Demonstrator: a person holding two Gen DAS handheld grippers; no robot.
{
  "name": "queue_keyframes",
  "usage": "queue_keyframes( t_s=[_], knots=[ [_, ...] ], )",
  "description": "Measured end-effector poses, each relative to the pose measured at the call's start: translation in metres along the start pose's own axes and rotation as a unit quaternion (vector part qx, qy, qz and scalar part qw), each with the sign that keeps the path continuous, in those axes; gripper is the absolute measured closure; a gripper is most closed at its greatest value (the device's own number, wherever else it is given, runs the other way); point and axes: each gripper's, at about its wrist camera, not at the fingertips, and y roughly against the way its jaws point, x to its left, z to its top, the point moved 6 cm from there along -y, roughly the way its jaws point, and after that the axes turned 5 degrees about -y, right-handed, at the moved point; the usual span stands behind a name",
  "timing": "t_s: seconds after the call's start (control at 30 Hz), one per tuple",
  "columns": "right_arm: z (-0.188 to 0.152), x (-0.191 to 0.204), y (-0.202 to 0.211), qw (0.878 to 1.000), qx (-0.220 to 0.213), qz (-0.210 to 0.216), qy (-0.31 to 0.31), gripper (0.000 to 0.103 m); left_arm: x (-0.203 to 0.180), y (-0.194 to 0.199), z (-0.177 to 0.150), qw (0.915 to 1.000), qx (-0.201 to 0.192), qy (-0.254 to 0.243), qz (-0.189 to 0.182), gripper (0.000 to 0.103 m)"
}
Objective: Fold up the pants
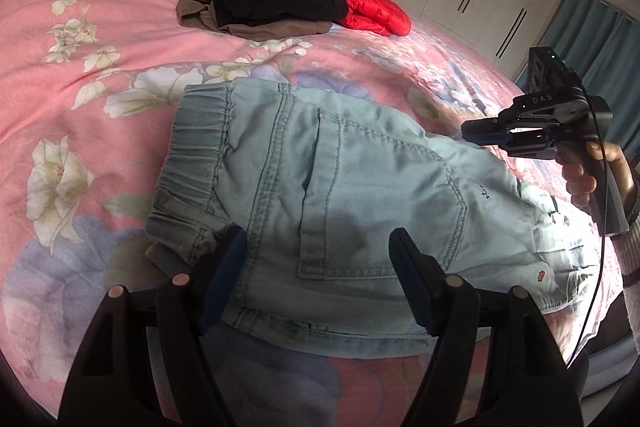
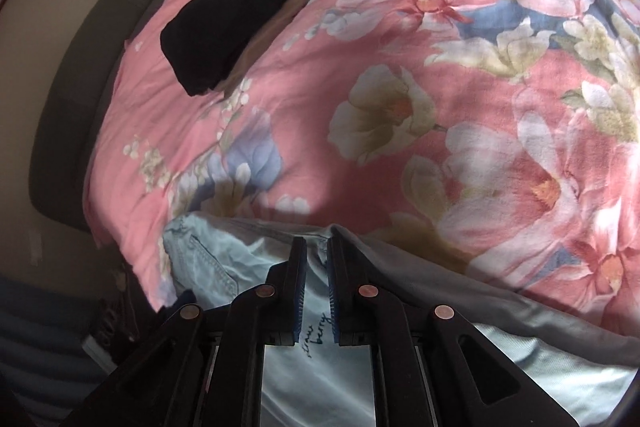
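Looking along the left hand-held gripper (image 1: 316, 247), we see the pale denim pants (image 1: 340, 187) folded on the pink floral bed (image 1: 100, 47), directly beneath and ahead of its wide, empty jaws. Their long axis runs from the elastic waistband (image 1: 196, 139) at far left to the leg end at right, where the right hand-held gripper (image 1: 472, 135) hovers (jaws nearly closed; we judge no cloth pinched, though the right wrist view is blurred). The left one stands nearer the waistband, so we judge that it serves that end and the right the leg end.
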Motion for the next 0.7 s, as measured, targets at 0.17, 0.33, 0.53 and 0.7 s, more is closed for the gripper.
queue_keyframes(
  t_s=[0.17, 0.33, 0.53, 0.7],
  knots=[
    [0.0, -0.004, -0.009, 0.999, 0.04, 0.001, -0.024, 0.071, 0.001, 0.0, 0.0, 1.0, -0.002, 0.0, -0.004, 0.029],
    [-0.002, -0.011, -0.013, 0.998, 0.058, -0.017, -0.019, 0.071, 0.001, 0.001, 0.0, 1.0, -0.004, -0.001, -0.005, 0.029],
    [0.004, -0.004, -0.005, 0.999, 0.031, 0.034, -0.017, 0.091, 0.001, -0.001, -0.001, 1.0, -0.002, -0.003, -0.002, 0.029],
    [0.019, -0.011, -0.003, 1.0, -0.006, 0.01, -0.014, 0.094, 0.001, -0.006, -0.001, 1.0, 0.001, -0.009, 0.004, 0.029]
  ],
)
